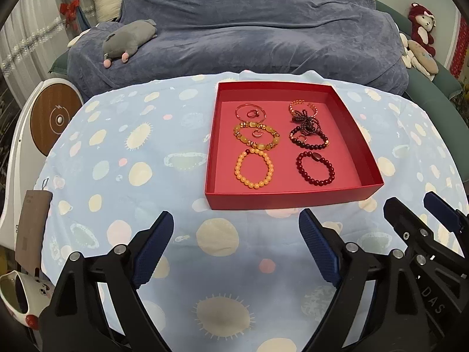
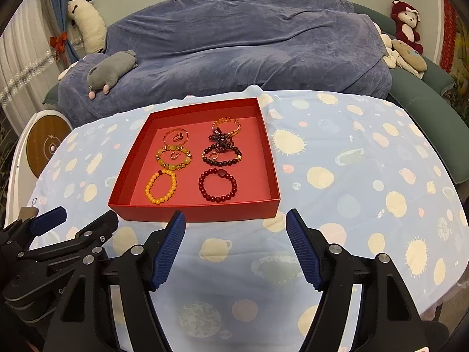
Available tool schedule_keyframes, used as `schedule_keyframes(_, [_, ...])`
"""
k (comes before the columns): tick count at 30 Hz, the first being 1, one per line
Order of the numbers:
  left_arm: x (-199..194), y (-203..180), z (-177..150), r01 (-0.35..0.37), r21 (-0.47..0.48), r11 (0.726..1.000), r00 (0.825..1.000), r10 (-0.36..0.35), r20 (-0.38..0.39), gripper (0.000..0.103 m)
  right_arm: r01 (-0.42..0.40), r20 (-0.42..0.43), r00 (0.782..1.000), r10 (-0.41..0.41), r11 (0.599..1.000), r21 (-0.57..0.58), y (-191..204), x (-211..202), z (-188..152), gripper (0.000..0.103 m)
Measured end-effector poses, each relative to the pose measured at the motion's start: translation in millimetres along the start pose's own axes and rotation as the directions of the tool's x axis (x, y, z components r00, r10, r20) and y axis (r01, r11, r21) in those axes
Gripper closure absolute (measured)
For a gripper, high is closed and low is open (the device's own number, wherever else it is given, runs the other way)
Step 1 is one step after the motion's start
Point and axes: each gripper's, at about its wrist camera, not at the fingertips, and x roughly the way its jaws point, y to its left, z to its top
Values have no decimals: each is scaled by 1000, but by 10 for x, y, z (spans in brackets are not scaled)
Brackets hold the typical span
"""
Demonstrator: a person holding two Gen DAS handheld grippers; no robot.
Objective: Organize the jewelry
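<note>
My left fingers [image 1: 236, 228] are released and wide apart, with nothing between them, above the blue patterned cloth [image 1: 146, 176] on the worktop. My right fingers [image 2: 236, 228] are released too and hold nothing. Each pair is just beside the other. A little farther stands the red tray [image 2: 193, 212], apart from both. In it the jewelry lies in two columns: nearest the orange bead bracelet [image 1: 254, 169] and the dark red bracelet [image 1: 315, 168], then the yellow stone bracelet [image 1: 256, 136] and a black bead bracelet [image 1: 310, 142], each around a small ring. Behind the worktop is a bed with a blue blanket [image 1: 249, 29] and a grey plush toy [image 1: 129, 39].
</note>
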Motion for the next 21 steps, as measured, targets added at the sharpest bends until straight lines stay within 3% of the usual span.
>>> schedule_keyframes(14, [-43,59,-190,-10,-20,1000,1000,9,-4,10,10,-5,1000,-10,1000,20,-53,-83,-182,17])
schedule_keyframes(15, [-40,57,-197,-10,-19,1000,1000,10,-6,10,11,-5,1000,-11,1000,22,-58,-89,-192,15])
schedule_keyframes(16, [-39,60,-205,-18,-19,1000,1000,18,-7,10,14,-4,1000,-14,1000,26,-67,-92,-198,6])
schedule_keyframes(21, [-44,67,-230,-22,-9,1000,1000,22,-4,9,18,2,1000,-18,999,34,-82,-107,-212,6])
